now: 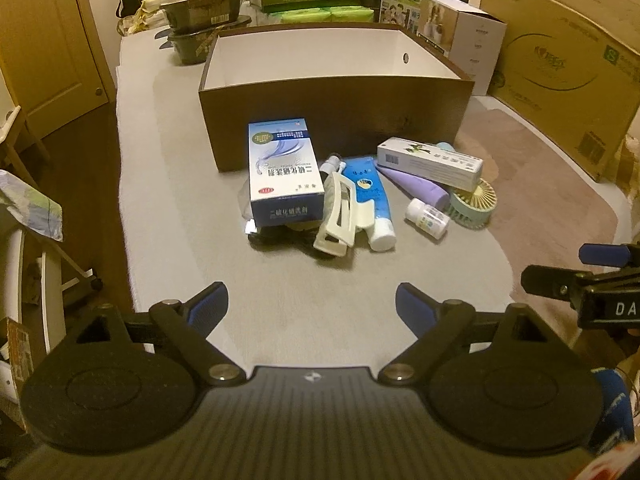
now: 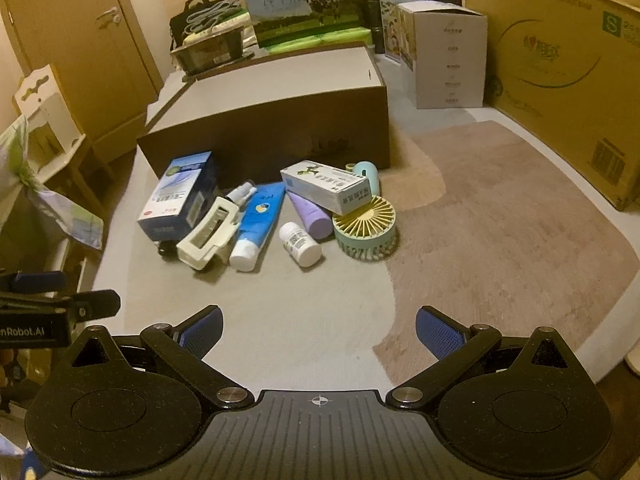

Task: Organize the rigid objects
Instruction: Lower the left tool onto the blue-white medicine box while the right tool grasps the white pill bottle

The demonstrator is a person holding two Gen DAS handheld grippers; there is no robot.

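A brown open box (image 1: 336, 108) with a white inside stands on the grey table; it also shows in the right wrist view (image 2: 272, 120). In front of it lies a pile: a blue medicine box (image 1: 282, 172) (image 2: 180, 196), a white hair claw (image 1: 338, 216) (image 2: 208, 232), a blue tube (image 1: 370, 200) (image 2: 256, 224), a purple tube (image 1: 416, 188) (image 2: 312, 216), a white pill bottle (image 1: 426, 218) (image 2: 300, 244), a long white carton (image 1: 430, 162) (image 2: 324, 186) and a small round fan (image 1: 474, 204) (image 2: 366, 228). My left gripper (image 1: 312, 304) and right gripper (image 2: 318, 330) are open and empty, both short of the pile.
Large cardboard boxes (image 1: 560, 60) line the right side, with a white carton (image 2: 448, 56) and milk cartons (image 2: 296, 4) behind the brown box. Stacked dark bowls (image 1: 204, 20) sit at the back left. A brown mat (image 2: 500, 220) covers the table's right part. The table edge drops off at left.
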